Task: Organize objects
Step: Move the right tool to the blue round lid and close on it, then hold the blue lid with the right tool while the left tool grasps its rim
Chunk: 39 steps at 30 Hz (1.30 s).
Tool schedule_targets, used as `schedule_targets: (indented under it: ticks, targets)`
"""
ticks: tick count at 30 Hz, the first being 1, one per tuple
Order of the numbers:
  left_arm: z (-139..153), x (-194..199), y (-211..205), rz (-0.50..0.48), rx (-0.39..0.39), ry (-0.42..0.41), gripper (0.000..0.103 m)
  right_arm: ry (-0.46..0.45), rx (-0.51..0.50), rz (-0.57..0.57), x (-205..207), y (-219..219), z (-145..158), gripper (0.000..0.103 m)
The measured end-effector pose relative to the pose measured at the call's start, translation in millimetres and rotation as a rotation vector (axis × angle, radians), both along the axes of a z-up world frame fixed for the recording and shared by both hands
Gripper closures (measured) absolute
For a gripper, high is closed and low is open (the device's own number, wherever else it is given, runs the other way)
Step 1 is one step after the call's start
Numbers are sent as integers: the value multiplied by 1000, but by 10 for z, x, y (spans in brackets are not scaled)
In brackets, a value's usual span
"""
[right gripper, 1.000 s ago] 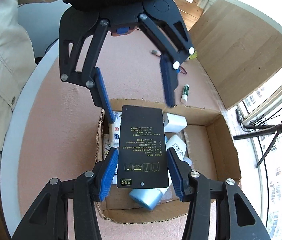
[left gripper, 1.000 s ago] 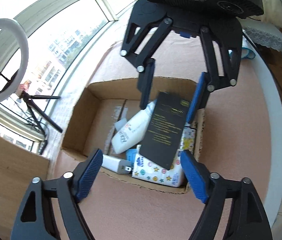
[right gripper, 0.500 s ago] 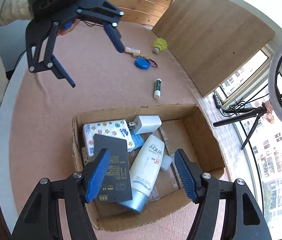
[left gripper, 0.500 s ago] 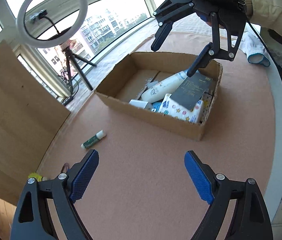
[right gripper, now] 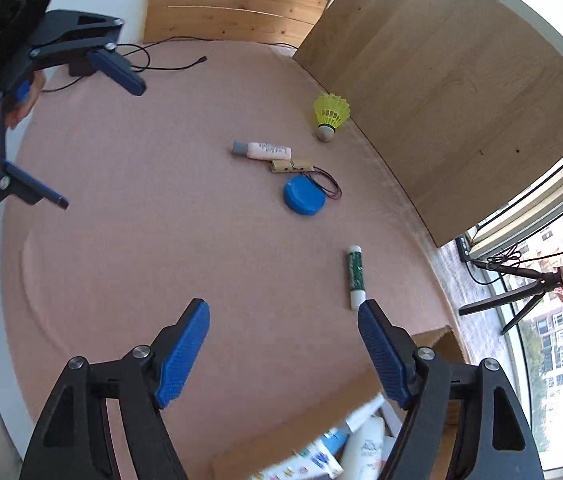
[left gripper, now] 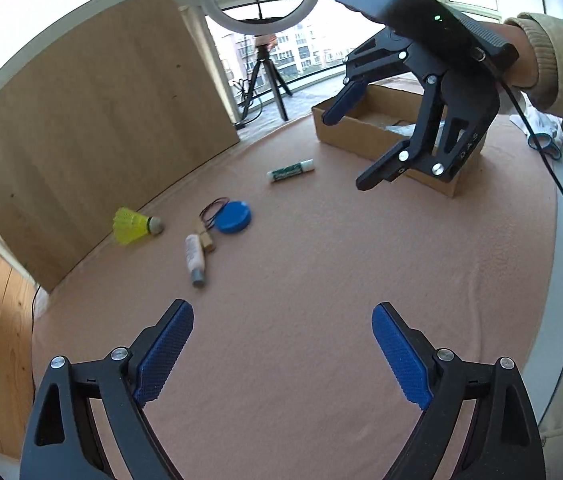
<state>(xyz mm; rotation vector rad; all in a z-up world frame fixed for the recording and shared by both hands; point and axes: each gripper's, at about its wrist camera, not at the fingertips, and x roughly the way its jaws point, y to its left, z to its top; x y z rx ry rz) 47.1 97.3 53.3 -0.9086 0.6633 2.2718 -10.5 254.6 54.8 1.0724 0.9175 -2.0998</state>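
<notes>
On the pink table lie a yellow shuttlecock (left gripper: 133, 226), a small pink bottle (left gripper: 195, 258), a wooden clip with wires (left gripper: 206, 240), a blue round lid (left gripper: 234, 216) and a green-white tube (left gripper: 290, 171). They also show in the right wrist view: shuttlecock (right gripper: 331, 114), bottle (right gripper: 263, 150), lid (right gripper: 304, 199), tube (right gripper: 355, 276). The cardboard box (left gripper: 361, 142) stands at the far right. My left gripper (left gripper: 281, 350) is open and empty above bare table. My right gripper (right gripper: 283, 354) is open and empty, hovering by the box (right gripper: 305, 444).
A wooden board (left gripper: 93, 120) leans along the table's far-left edge. A ring light on a tripod (left gripper: 259, 4) stands by the window. A black cable (right gripper: 161, 66) lies at the table's far end. Blue scissors (left gripper: 543, 144) lie behind the box.
Both grippers have pulled back from the box and swung toward the loose items. The black card lay in the box half a second ago; it is out of view now.
</notes>
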Motion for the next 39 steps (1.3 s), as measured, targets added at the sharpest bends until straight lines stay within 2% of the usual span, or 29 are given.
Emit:
schedule_targets:
  ticks: [5,8,12,19,20,21,22,23,29,35,39]
  targets:
    - [-68,90,-487,48,16,-20,9,-67,-70,-192,-378,-463,-360,30]
    - [-128,179,-685,71,22,-33,9,-82,-112,-328,-634,-546,-591,30]
    - [-205,288,-902,118,18,-52,9,-58,-146,-488,-912,-511,-770,30]
    - [-317,468,-1201,193,35,-91,9,-40,-251,-596,-1210,-375,-838,30]
    - [-323,485,-1220,201,38,-93,9,-42,-265,-601,-1238,-355,-841,32]
    - [-324,509,-1237,210,42,-96,9,-50,-285,-601,-1253,-342,-841,40]
    - [-329,500,-1238,217,48,-99,9,-63,-307,-597,-1257,-335,-836,54]
    - [-334,488,-1241,225,55,-103,9,-63,-312,-595,-1246,-341,-832,60]
    - [-345,376,-1170,257,119,-139,8,-95,-322,-549,-1037,-350,-830,59]
    - [-405,148,-1029,289,190,-187,7,-137,-317,-428,-436,-384,-825,59]
    - [-488,-10,-901,292,215,-220,7,-177,-326,-297,4,-409,-821,59]
